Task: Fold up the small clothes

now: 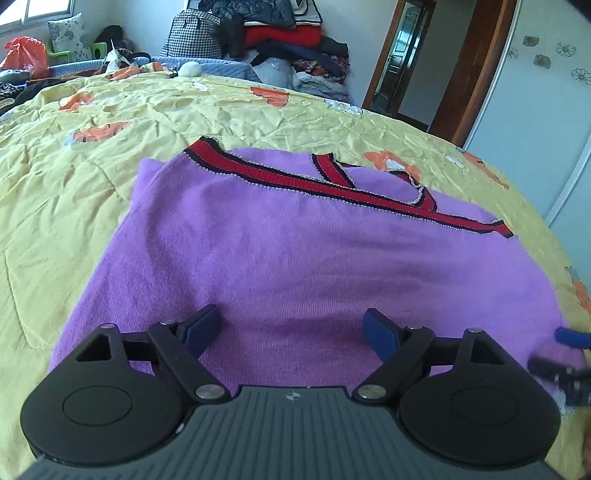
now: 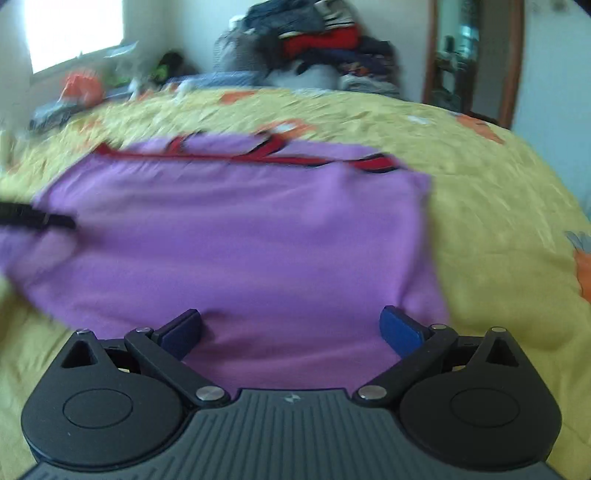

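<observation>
A purple knitted garment (image 1: 295,251) with red, dark-edged trim (image 1: 295,181) lies flat on the yellow bedspread (image 1: 74,184), with the trimmed edge on its far side. My left gripper (image 1: 291,325) hovers over its near edge, open, with nothing between the blue pads. At the right edge of that view the other gripper's blue fingers (image 1: 570,338) show blurred over the garment's corner. In the blurred right wrist view, my right gripper (image 2: 291,321) is open over the near right part of the garment (image 2: 240,240). A dark blurred gripper part (image 2: 37,219) reaches in from the left.
A heap of clothes (image 1: 295,40) and a houndstooth bag (image 1: 192,35) stand beyond the bed's far end. An orange bag (image 1: 24,53) and small items lie at the far left. A wooden door frame (image 1: 469,74) and a pale wardrobe (image 1: 535,92) stand to the right.
</observation>
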`<state>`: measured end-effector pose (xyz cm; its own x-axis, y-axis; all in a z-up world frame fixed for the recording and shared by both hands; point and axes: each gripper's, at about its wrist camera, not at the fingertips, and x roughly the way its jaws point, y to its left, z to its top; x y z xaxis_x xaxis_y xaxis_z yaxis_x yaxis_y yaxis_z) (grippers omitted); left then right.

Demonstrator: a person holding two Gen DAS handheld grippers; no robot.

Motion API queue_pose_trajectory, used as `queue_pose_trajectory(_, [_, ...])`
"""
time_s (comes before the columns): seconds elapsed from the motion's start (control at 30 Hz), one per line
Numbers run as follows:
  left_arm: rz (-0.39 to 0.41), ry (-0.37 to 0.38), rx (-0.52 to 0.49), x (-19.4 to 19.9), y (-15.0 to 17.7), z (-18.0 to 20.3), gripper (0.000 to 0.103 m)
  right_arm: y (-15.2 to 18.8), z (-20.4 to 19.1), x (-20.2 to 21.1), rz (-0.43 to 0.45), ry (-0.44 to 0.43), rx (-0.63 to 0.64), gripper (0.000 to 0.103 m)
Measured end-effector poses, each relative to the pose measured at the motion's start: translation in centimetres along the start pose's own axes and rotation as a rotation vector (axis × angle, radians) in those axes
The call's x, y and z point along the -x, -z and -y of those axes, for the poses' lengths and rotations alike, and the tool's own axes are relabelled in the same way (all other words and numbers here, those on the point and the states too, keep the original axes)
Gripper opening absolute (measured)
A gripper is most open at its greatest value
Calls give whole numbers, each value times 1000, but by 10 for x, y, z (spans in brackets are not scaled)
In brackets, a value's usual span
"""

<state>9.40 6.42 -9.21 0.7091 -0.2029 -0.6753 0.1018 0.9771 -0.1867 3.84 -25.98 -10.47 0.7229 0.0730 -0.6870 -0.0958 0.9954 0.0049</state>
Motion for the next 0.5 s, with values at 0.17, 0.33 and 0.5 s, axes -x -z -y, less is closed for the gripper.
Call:
queue_pose_trajectory(0.17, [-11,3,26,14,6,1,89,-4,-20,17,30,-52,-27,103])
queue_pose_trajectory(0.33, [-12,-52,-81,26,31,8,90,2,-49,-2,-11,-60,64,103])
queue_pose_trajectory(0.5, [50,-111,-156,41,54,-18,92,8,-3,1,2,-64,32,103])
